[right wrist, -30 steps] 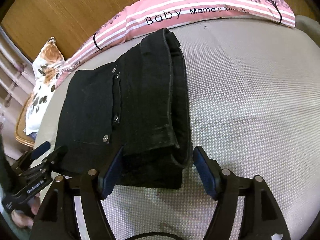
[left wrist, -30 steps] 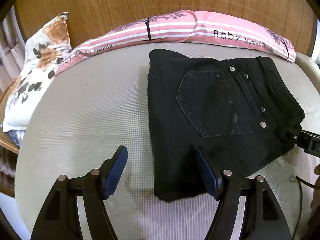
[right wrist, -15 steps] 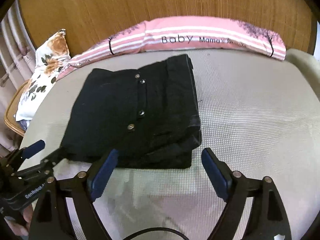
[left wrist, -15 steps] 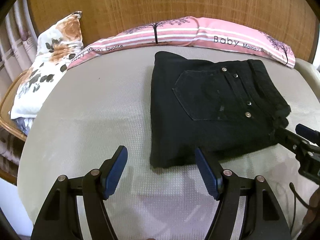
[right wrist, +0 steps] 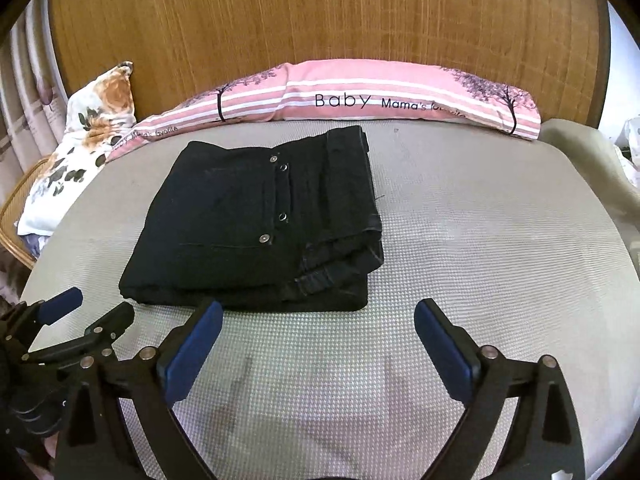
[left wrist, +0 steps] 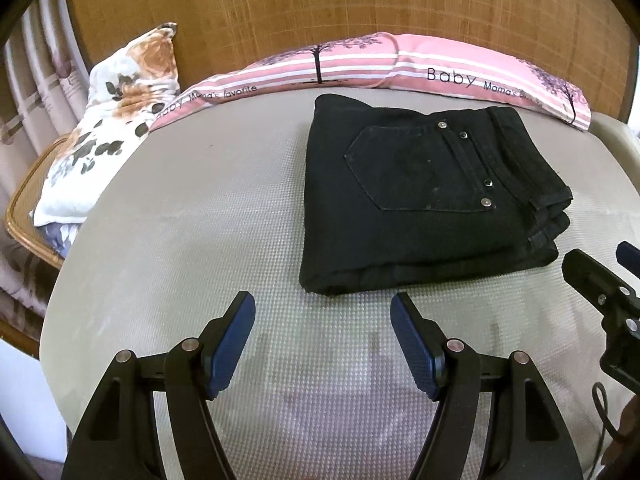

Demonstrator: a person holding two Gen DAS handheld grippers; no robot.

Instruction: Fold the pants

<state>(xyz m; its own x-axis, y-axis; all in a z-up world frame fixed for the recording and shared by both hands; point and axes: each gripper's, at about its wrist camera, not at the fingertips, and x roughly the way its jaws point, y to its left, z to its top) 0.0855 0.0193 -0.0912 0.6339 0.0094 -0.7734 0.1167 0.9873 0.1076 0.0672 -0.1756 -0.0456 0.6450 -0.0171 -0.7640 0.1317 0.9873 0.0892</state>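
My left tongs (left wrist: 322, 338) hang released, blue-padded jaws spread with only mattress between them; my right tongs (right wrist: 318, 342) are released too, spread wider still, gripping nothing. Each pair hovers just short of the near edge of the folded black denim pants (left wrist: 424, 200), touching no cloth.

From the left view, the right tongs (left wrist: 600, 280) poke in at the right border, near the stacked waistband corner of the pants. That view shows the back pocket face-up with its metal rivets. From the right view, the left tongs (right wrist: 86, 310) sit low at the left, close to the near left corner of the pants (right wrist: 256, 224), and this view shows the layered hems and waistband piled at the near right corner, plus a wide stretch of bare mattress to the right of the bundle.

The pants lie as a compact rectangle on the beige textured mattress (left wrist: 192, 248), left of centre as the right camera sees it, their far edge near the long pink striped bolster pillow printed "Baby" (left wrist: 420, 68). A floral white and orange pillow (left wrist: 112, 120) leans at the far left corner against the woven wooden headboard (left wrist: 320, 4).

A second ago both pairs reached onto the pants' near edge; now both are drawn back clear of it, the right one opened wider, and the bundle rests flat
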